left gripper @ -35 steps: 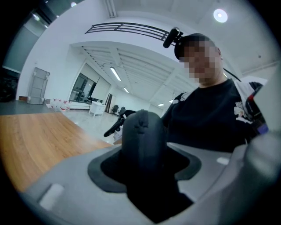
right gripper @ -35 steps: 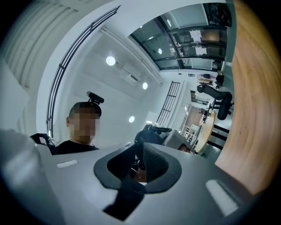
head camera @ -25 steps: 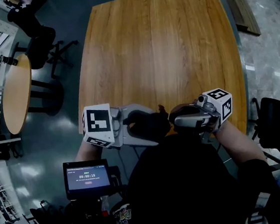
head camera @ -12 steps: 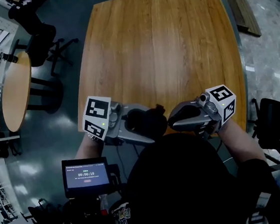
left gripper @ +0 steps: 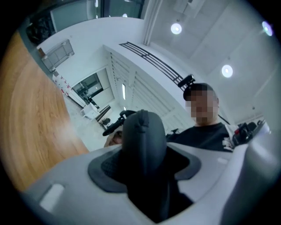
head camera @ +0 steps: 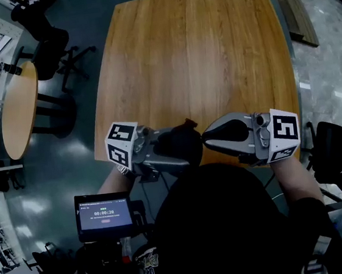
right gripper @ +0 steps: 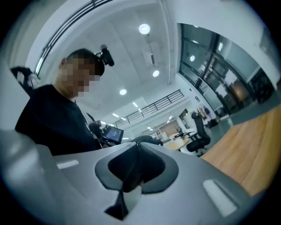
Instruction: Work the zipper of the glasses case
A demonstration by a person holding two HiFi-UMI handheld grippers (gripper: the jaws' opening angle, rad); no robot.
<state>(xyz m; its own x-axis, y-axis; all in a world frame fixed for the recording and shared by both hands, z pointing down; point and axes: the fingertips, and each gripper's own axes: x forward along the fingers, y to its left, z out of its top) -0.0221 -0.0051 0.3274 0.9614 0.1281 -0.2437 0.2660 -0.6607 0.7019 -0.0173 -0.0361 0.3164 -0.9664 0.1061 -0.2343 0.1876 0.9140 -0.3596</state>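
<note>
Warm wood, grey plastic, black case: the colours we log.
We note an orange-brown rectangular wooden table top (head camera: 198, 56) with fine lengthwise grain; a matte black rounded glasses case (left gripper: 142, 132); a pale grey plastic left gripper (left gripper: 145, 171) with dark grey pads; its white marker cube (head camera: 123, 146) patterned with black squares; a glossy dark teal floor (head camera: 59, 177); a black-framed small screen (head camera: 104, 216) glowing blue-grey; and a plain black shirt (head camera: 231, 231).

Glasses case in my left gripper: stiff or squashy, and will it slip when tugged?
Likely semi-stiff: the glasses case holds its rounded shape between the fingers of the left gripper. Its matte skin probably grips well. Sticking out past the fingers, it may pivot under a tug.
</note>
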